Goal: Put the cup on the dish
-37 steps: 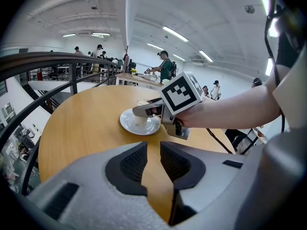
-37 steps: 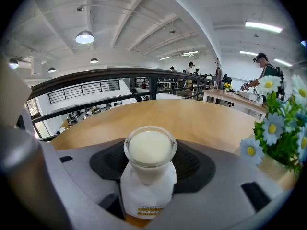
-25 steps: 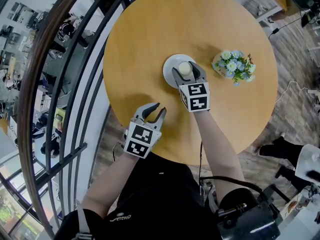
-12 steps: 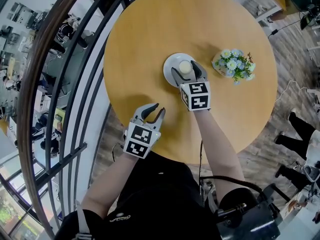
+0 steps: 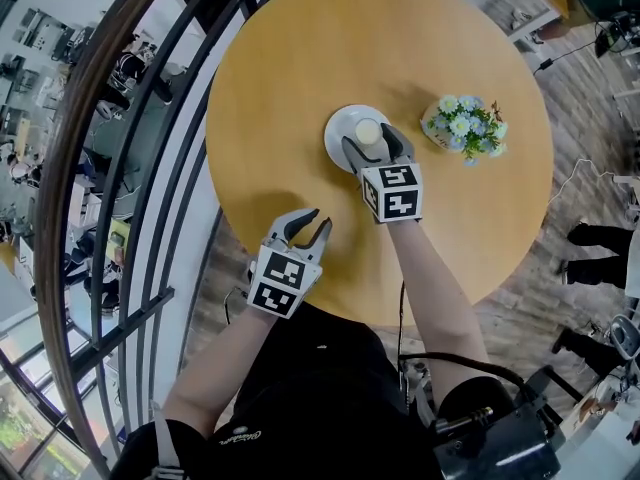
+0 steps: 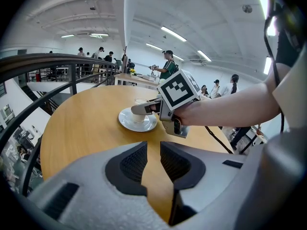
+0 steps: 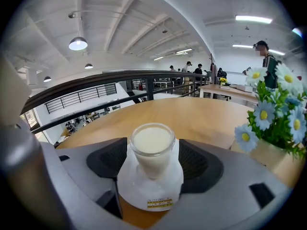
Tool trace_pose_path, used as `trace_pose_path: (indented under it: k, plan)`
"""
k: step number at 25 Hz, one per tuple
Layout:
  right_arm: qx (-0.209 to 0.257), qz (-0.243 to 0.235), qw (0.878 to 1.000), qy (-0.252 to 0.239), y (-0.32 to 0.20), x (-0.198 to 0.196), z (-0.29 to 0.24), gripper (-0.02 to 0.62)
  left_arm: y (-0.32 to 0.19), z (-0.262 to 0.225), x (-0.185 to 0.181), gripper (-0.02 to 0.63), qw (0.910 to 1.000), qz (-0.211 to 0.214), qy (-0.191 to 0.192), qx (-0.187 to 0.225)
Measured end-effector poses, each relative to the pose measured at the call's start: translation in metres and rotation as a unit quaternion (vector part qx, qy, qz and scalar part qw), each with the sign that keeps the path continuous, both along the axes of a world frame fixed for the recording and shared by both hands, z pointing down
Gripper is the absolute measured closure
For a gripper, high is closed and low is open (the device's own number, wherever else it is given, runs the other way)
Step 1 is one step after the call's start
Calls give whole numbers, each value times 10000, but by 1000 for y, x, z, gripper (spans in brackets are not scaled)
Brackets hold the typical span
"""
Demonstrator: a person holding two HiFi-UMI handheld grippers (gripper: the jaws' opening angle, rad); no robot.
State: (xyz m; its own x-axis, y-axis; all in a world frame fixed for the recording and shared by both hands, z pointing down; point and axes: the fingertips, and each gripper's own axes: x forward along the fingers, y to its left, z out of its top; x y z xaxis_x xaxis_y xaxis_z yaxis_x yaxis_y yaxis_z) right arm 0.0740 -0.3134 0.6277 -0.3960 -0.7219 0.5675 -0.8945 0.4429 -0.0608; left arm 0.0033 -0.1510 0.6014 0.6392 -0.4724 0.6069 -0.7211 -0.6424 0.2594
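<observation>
While standing on dish mid-table, head view, cup is sitting between right gripper jaws, which have just been opening.
Left gripper view: left gripper jaws are gaping slightly, nothing between.
Right gripper view: spread pads are flanking cup, not touching.

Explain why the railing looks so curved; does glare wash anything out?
Head view: a wide lens likely exaggerates the bend of the dark metal railing beside the round wooden table. Right gripper view: corners go black; the ceiling lamp blows out white. Left gripper view: ceiling strip lights glare too.
</observation>
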Motion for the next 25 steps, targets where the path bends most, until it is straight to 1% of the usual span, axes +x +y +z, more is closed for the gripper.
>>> trace_pose_path:
  k: [16,17,19,23,25]
  plan:
    - [-185,-31,9998,-21,38,14,0,281,10,-9,9,518,9999,47,-28,123]
    - [-184,-38,9998,-21,41,15,-1,291,12,-11,11,518,9999,53,-28,136]
    - [-157,-27,9999,-25,47,17,-4,349,13,-13,14,518,9998,59,-26,163]
    - [-53,41,10000,-55,55,23,-14,438,13,-20,19,518,9997,85,-32,238]
    - [-13,48,10000,-68,60,24,-20,456,12,-26,20,518,9996,87,-18,273]
